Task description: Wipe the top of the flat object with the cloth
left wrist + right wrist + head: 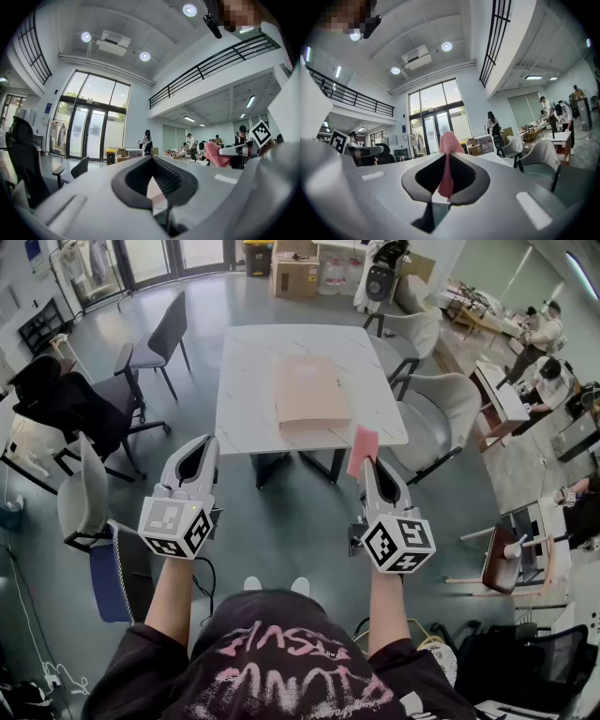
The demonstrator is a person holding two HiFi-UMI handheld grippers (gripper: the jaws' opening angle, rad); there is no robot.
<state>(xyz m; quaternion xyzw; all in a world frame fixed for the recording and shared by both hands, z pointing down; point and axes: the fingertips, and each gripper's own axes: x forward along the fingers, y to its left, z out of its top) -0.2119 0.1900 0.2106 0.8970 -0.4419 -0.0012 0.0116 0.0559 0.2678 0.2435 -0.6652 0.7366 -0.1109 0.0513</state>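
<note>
A flat tan cardboard piece (308, 392) lies on the white marble table (246, 405) ahead of me. A pink cloth (363, 448) is pinched in my right gripper (367, 465), which is held in the air just short of the table's near right corner. In the right gripper view the cloth (447, 164) hangs between the shut jaws. My left gripper (201, 454) is shut and holds nothing, hovering near the table's front left corner. From the left gripper view I see the cloth (213, 155) and the right gripper off to the right.
Dark chairs (155, 341) stand left of the table and grey armchairs (441, 418) stand right of it. Cardboard boxes (296, 276) sit beyond the far end. People work at desks (501, 395) on the right. My shoes show on the grey floor (281, 531).
</note>
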